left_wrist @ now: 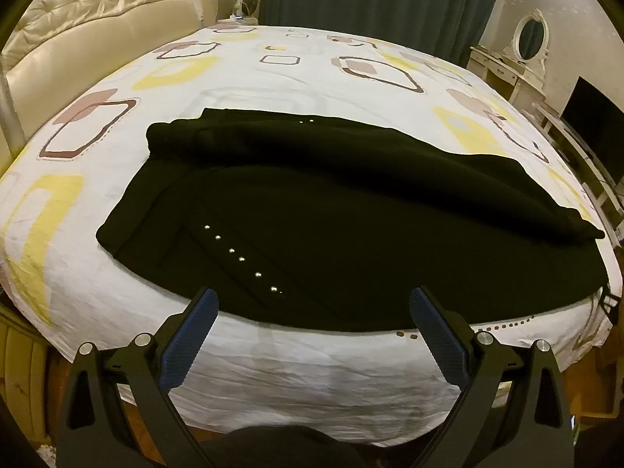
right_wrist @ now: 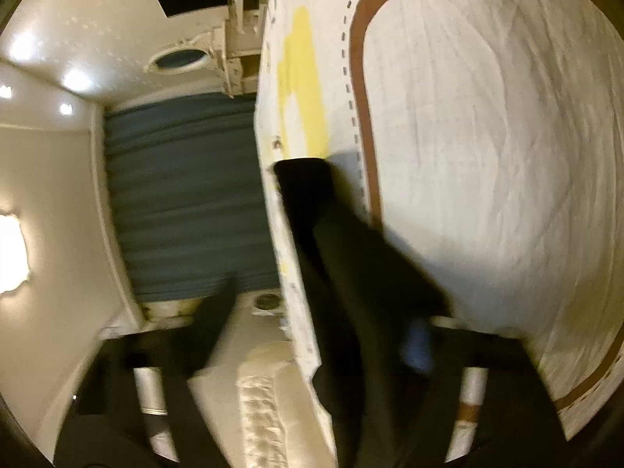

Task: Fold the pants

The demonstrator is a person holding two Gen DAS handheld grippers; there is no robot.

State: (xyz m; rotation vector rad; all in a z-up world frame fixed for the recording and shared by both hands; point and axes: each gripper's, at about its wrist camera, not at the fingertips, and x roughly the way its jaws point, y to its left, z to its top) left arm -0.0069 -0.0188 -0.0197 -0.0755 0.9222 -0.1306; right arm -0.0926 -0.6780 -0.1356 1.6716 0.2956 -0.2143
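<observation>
Black pants (left_wrist: 331, 226) lie across the bed, one leg folded over the other, with a row of silver studs (left_wrist: 241, 259) near the front edge. My left gripper (left_wrist: 312, 304) is open and empty, its blue pads (left_wrist: 191, 335) just short of the pants' near edge. In the right wrist view, which is rolled sideways and blurred, my right gripper (right_wrist: 323, 312) has its fingers spread, and a strip of the black pants (right_wrist: 351, 273) lies between them along the bed's edge. Whether it touches a finger is unclear.
The bed carries a white sheet (left_wrist: 312, 78) with yellow and brown squares. A cream tufted headboard (left_wrist: 97, 19) stands at the left, teal curtains (left_wrist: 370, 0) behind, and a dresser with an oval mirror (left_wrist: 528, 35) and a dark screen (left_wrist: 592, 117) at the right.
</observation>
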